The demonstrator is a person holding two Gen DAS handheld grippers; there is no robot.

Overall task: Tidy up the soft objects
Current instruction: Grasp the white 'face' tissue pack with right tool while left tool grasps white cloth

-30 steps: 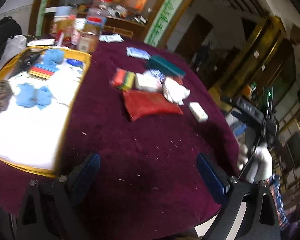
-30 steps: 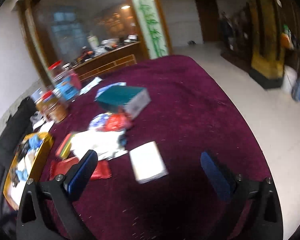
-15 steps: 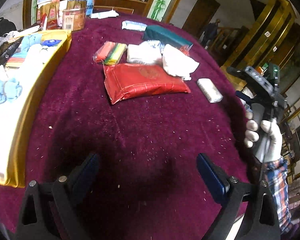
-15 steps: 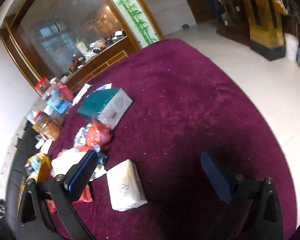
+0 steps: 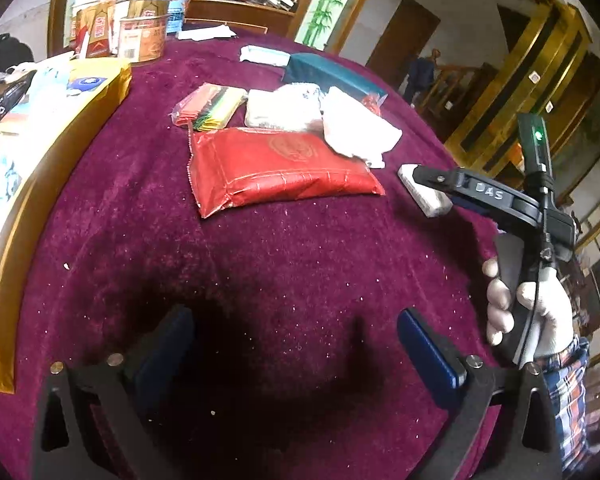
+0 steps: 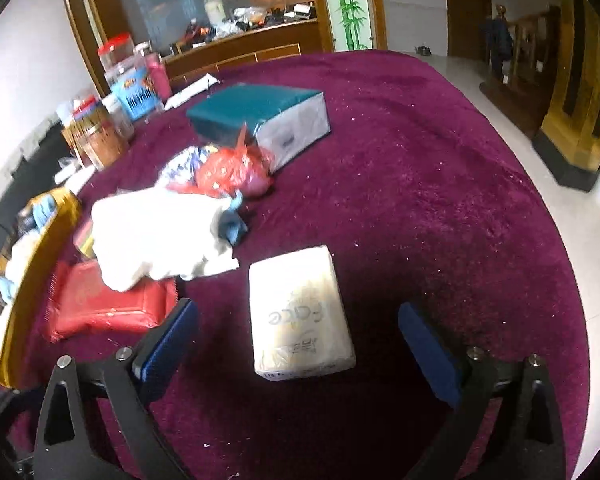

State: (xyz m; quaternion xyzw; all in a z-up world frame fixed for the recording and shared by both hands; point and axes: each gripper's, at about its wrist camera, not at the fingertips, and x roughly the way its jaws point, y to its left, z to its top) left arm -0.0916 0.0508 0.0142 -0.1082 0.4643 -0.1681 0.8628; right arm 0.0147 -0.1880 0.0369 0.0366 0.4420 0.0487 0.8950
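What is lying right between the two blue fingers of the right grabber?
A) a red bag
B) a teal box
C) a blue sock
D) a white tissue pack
D: in the right wrist view the white tissue pack lies flat on the purple tablecloth between the open fingers of the right gripper, while the red bag sits off to its left.

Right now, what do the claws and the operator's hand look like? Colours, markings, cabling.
Both claws are black frames with silver screws and blue finger pads. In the left wrist view, the right claw carries white lettering that seems to read "DAS", a black upright module with a green light, and a black cable along the handle. The right hand wears a white glove, with a blue-orange plaid sleeve.
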